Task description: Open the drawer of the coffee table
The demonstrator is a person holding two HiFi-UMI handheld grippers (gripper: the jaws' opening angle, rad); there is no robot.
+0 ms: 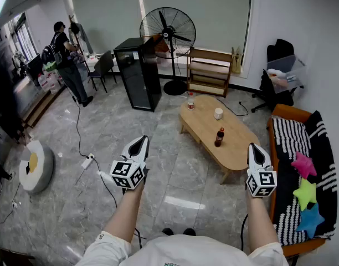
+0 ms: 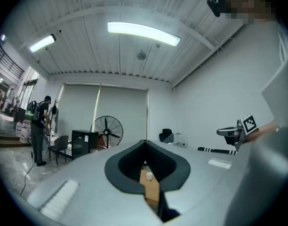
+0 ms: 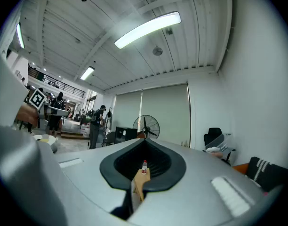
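The oval wooden coffee table [image 1: 203,125] stands a few steps ahead on the tiled floor, with a dark bottle [image 1: 219,137], a white cup [image 1: 218,113] and a small red-capped bottle [image 1: 191,101] on top. No drawer front shows from here. My left gripper [image 1: 140,143] and right gripper [image 1: 253,148] are held level in the air, well short of the table, both shut and empty. In the left gripper view, the table [image 2: 151,188] and cup [image 2: 148,176] show through the left gripper [image 2: 145,142]. The right gripper [image 3: 145,141] frames the table [image 3: 139,182] and a bottle [image 3: 144,166].
A sofa [image 1: 284,121] with star cushions [image 1: 305,193] lines the right wall beside the table. Behind the table are a wooden shelf [image 1: 209,71], a standing fan [image 1: 168,35] and a black cabinet [image 1: 137,73]. A cable and power strip [image 1: 87,160] lie on the floor at left. A person [image 1: 67,62] stands far left.
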